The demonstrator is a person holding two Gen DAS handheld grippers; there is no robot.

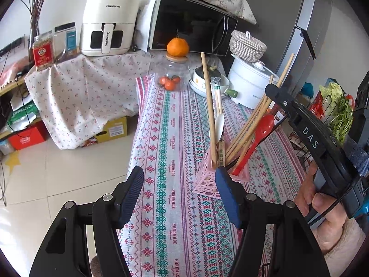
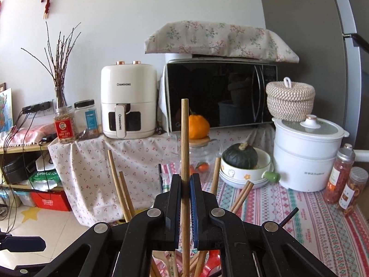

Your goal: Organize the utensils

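The right gripper (image 2: 185, 198) is closed on a single wooden chopstick (image 2: 185, 152), its two pads pressed against the stick's sides, and the stick stands nearly upright with its top end well above the fingers. Its lower end reaches down among the other utensils in the pink lattice holder (image 1: 207, 180), which stands on the patterned tablecloth (image 1: 175, 138). The holder already contains several more chopsticks (image 1: 249, 124) leaning to the right, a red spoon (image 1: 260, 133) and a white spoon (image 1: 218, 127). The left gripper (image 1: 178, 195) hovers near the holder with its jaws partly apart and nothing between them; its right pad sits just in front of the holder's near corner. A hand (image 1: 322, 205) holds the right gripper's handle at the edge of the left view.
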